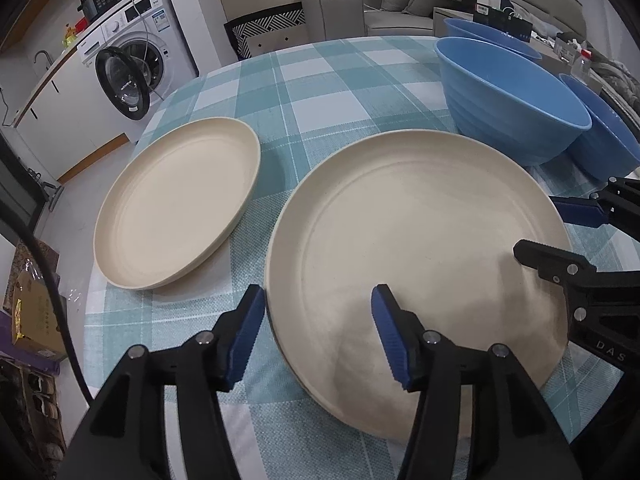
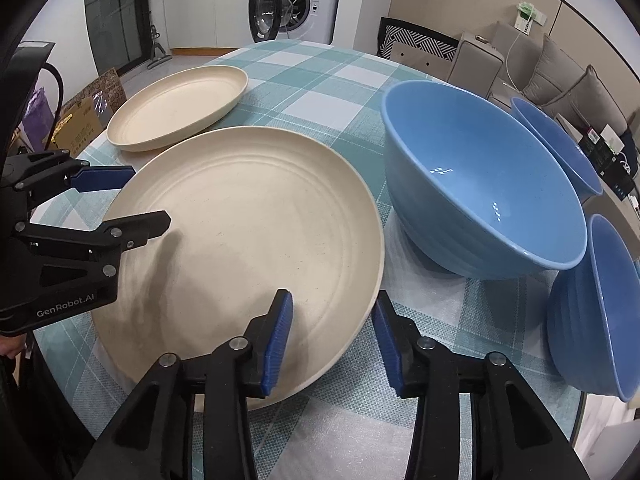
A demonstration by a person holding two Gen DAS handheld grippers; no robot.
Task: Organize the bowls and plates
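Black gripper fingers with blue ribbed pads fill the bottom of both wrist views. Starting at the left, the left gripper (image 1: 318, 334) stands partly open; its jaws straddle the near left rim of the large cream plate (image 1: 420, 248), one pad outside the rim over the cloth, the other above the plate's floor; neither pad presses on the rim, so the plate is released and lies on the checked tablecloth (image 1: 320, 80). Beyond and to the left of this gripper, well apart from it, lies a smaller cream plate (image 1: 176, 204), also flat on the cloth.

Further right, the right gripper (image 2: 332, 340) is likewise partly open; its jaws straddle the near right rim of the same large plate (image 2: 248, 232), left pad over the plate, right pad outside over the cloth, with a gap on each side; nothing is grasped.

Ahead and to the right of the right gripper stand blue bowls; the nearest one (image 2: 480, 184) sits just beside the large plate; a second (image 2: 560, 144) leans behind it; a third (image 2: 596, 312) tilts at the far right, near the table edge.

Count: two grippers, two cream plates, three blue bowls.
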